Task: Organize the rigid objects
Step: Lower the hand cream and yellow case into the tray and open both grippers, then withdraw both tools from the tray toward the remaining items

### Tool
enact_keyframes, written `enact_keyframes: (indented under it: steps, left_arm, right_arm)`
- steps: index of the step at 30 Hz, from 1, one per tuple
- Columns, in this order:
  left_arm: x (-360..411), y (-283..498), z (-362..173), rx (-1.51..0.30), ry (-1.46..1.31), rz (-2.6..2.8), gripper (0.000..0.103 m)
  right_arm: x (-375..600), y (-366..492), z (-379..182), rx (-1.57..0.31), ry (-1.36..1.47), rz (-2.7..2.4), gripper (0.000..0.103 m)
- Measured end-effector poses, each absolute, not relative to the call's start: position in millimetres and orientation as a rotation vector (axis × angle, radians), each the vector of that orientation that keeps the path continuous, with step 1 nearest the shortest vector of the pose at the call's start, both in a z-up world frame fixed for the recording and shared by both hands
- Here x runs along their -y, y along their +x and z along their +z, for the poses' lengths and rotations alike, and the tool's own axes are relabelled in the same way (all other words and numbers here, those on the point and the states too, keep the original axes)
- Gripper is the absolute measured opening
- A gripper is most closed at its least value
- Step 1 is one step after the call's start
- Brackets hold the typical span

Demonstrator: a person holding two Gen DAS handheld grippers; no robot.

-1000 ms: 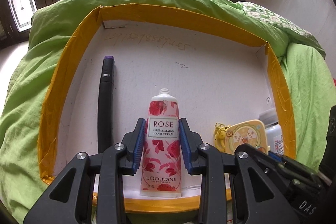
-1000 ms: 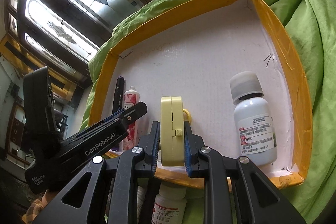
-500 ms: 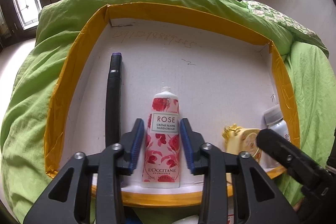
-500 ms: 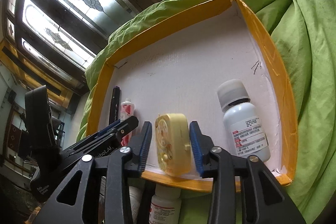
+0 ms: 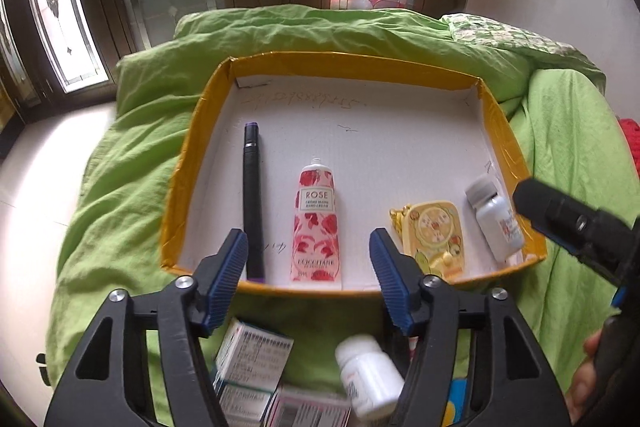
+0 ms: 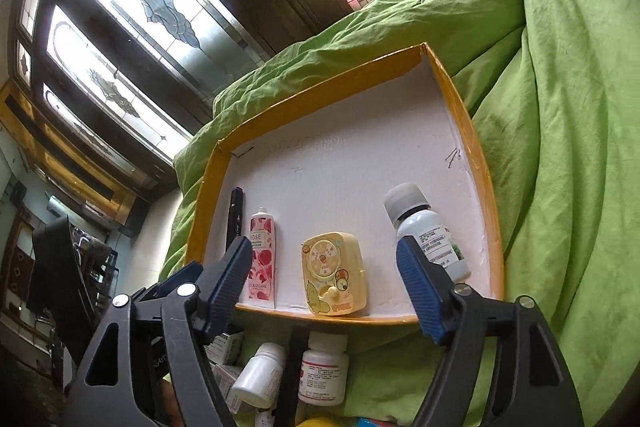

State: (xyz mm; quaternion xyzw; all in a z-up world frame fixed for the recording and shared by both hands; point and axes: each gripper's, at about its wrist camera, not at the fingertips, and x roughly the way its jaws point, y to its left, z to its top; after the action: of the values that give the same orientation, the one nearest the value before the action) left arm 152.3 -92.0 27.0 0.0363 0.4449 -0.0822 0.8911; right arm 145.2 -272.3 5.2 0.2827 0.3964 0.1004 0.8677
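While both of my hand-held grippers hang over the near rim, four things lie in a row inside the yellow-edged tray (image 5: pixel 188 163).

From my left, the black pen (image 5: pixel 252 203), the rose hand cream tube (image 5: pixel 317 223), the yellow toy case (image 5: pixel 434 235) and the grey-capped bottle (image 5: pixel 496 219) lie apart on the tray's white floor, near its front wall. My left hand-held gripper (image 5: pixel 308 259) is spreading its jaws, with the tube lying beyond them, untouched; my right hand-held gripper (image 6: pixel 324 267) is spreading too, the case lying flat past its blue pads (image 6: pixel 418 291), clear of both. The tray rests on a green quilt (image 5: pixel 132 155) on the bed. In front of the tray lie white pill bottles (image 6: pixel 324 367) and small cartons (image 5: pixel 252 351).
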Motion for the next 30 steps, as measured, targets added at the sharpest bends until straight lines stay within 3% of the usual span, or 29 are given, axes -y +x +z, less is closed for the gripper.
enact_keyframes:
  steps: [5,14,18,30]
  left_arm:
    - [87,132,37,-0.918,0.082,-0.165,0.067]
    - [81,108,37,-0.953,0.076,-0.149,0.067]
    - [70,86,24,-0.997,0.058,-0.153,0.077]
    - [22,37,-10,-1.044,-0.112,-0.165,0.077]
  right_arm:
    - [276,126,14,-0.816,0.616,0.224,0.088]
    - [267,102,5,-0.878,0.623,0.264,0.099]
    - [269,88,3,-0.895,0.629,0.269,0.100]
    - [271,70,-15,-1.019,0.652,0.281,0.102]
